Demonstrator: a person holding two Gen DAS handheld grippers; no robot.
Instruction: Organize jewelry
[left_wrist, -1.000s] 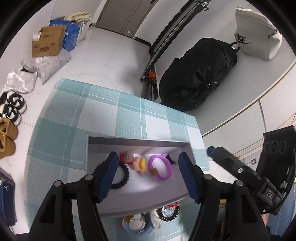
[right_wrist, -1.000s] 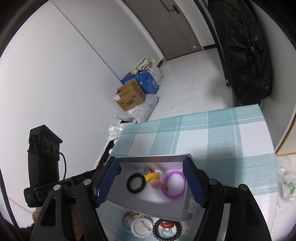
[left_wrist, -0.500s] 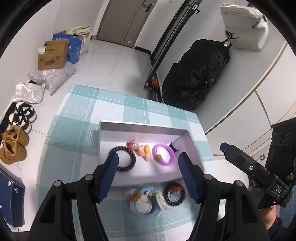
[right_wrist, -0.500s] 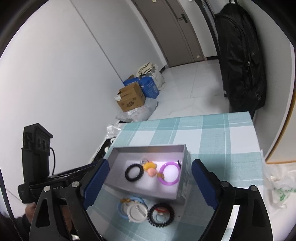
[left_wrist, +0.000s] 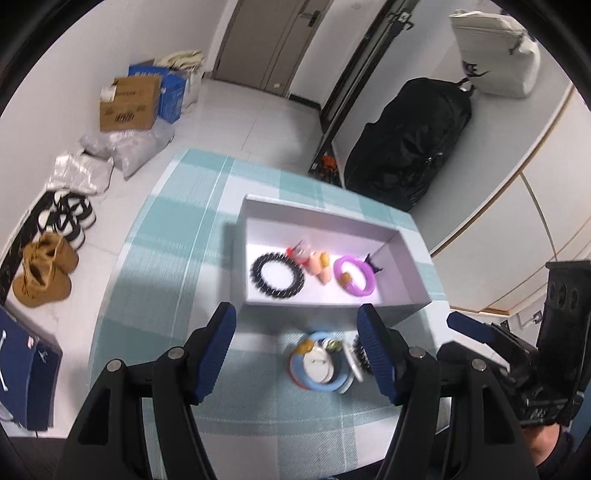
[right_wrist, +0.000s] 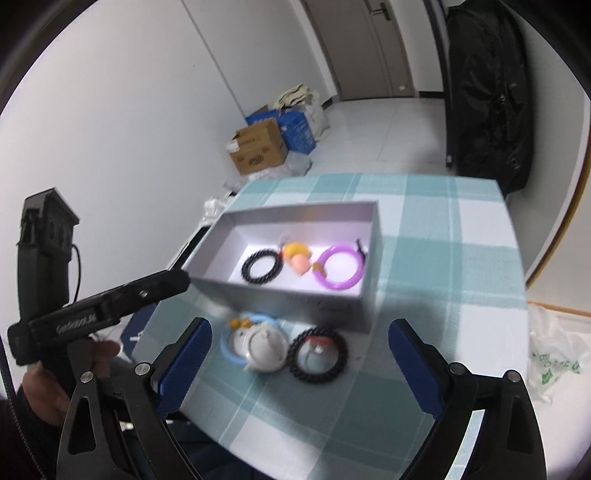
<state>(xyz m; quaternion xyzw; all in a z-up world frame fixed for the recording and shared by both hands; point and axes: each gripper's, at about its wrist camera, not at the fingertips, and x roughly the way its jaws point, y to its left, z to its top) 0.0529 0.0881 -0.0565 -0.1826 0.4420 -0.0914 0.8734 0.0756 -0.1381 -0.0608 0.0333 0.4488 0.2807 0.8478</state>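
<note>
jewelry is split btwn the open box (right_wrist: 295, 295), w/ a purple ring (right_wrist: 338, 267) inside, & a blue ring (right_wrist: 231, 341) plus black bead bracelet (right_wrist: 318, 354) left on the cloth, w/ left gripper (left_wrist: 297, 349) & right gripper (right_wrist: 299, 360) both held wide & empty, so overlapped pieces could be snagged together.

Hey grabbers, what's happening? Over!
Left gripper open, right gripper open, both empty. Three pieces in box; blue ring, black bracelet outside. Nothing blocking.
</note>
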